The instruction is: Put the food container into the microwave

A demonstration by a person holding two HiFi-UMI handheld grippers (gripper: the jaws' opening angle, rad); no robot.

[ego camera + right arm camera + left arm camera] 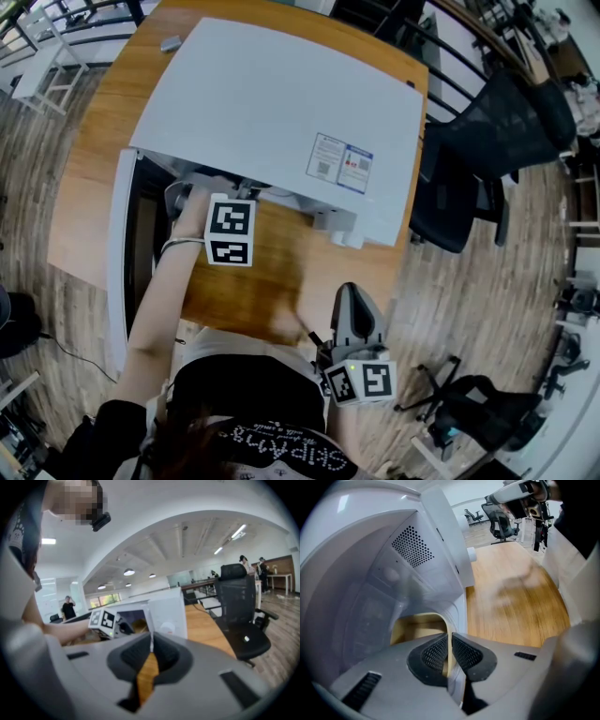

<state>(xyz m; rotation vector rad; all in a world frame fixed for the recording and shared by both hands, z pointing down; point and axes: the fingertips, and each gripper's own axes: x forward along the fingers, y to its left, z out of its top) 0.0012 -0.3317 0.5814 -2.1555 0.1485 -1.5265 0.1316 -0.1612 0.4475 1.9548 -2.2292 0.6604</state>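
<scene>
Rim of food container (439,620) in left hand-held gripper (450,641) — inside microwave (412,550)

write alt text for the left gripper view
The left gripper, jaws shut on the thin clear wall of the food container, reaches into the open white microwave, below a perforated vent in its inner wall. The wooden table shows to the right.

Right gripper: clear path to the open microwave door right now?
Probably not. The microwave door hangs open at far left, and the left arm crosses between it and the right gripper, which sits shut near the body. The left gripper, shut on the food container, is at the cavity.
</scene>
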